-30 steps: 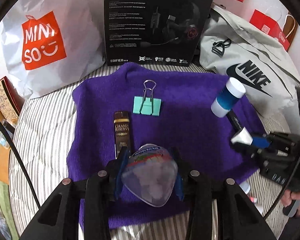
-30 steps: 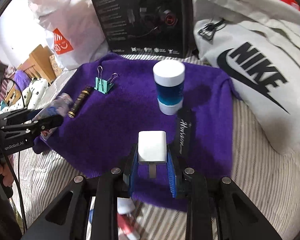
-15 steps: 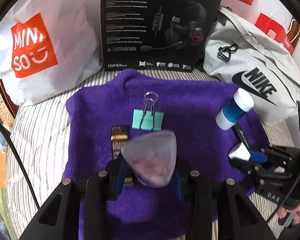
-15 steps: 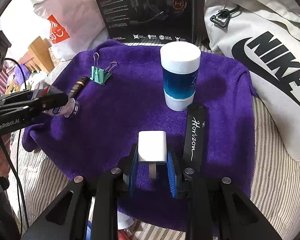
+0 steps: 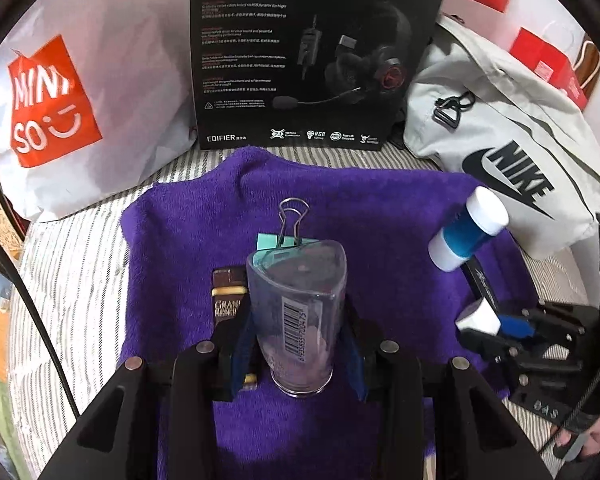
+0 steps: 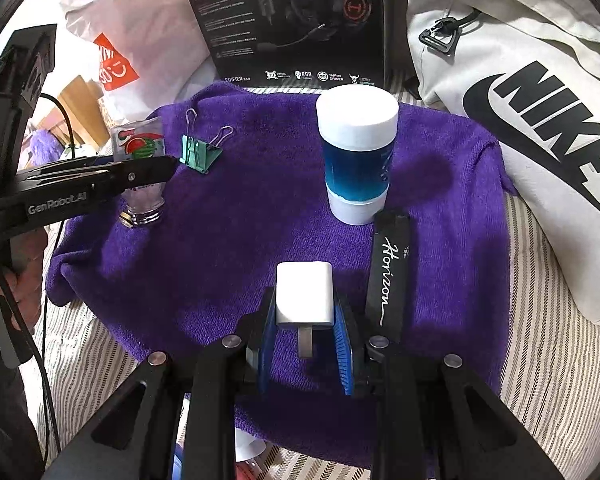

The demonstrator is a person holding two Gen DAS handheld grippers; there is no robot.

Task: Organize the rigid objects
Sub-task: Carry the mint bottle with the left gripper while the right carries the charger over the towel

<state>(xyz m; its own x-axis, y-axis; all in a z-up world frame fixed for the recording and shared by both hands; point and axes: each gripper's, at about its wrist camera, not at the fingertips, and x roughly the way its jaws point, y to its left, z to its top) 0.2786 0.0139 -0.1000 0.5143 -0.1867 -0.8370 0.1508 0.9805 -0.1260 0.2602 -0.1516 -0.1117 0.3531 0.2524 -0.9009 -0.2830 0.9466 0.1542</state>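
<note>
Clear plastic bottle (image 5: pixel 296 316) with a rounded-triangular body, a barcode sticker and a watermelon label is clamped between the blue pads of the left gripper (image 5: pixel 296 344), cap end down, over the left part of the purple terry towel (image 5: pixel 380 216). From the right wrist view its ringed cap looks to be at or just above the towel; I cannot tell whether it touches. To finish this well, I judge the bottle should be lowered straight until the cap sits flat on the soft pile, kept upright, and let go slowly, since a narrow cap on plush cloth could tip it toward the mint-green binder clip (image 5: pixel 282 240) just behind it or the brown gold-banded tube (image 5: pixel 228 296) lying just to its left. Right gripper (image 6: pixel 305 336) is closed on a small white plug-in charger (image 6: pixel 304 298), held over the towel's near edge beside the black pen case lettered "Horizon" (image 6: pixel 388 276); just beyond that case stands the blue cylindrical jar with white lid and base (image 6: pixel 356 160). Hidden or unclear: the bottle covers much of the clip and part of the tube, its contents are only a pale blur, and small items below the towel's front edge are cut off by the right gripper's frame.
</note>
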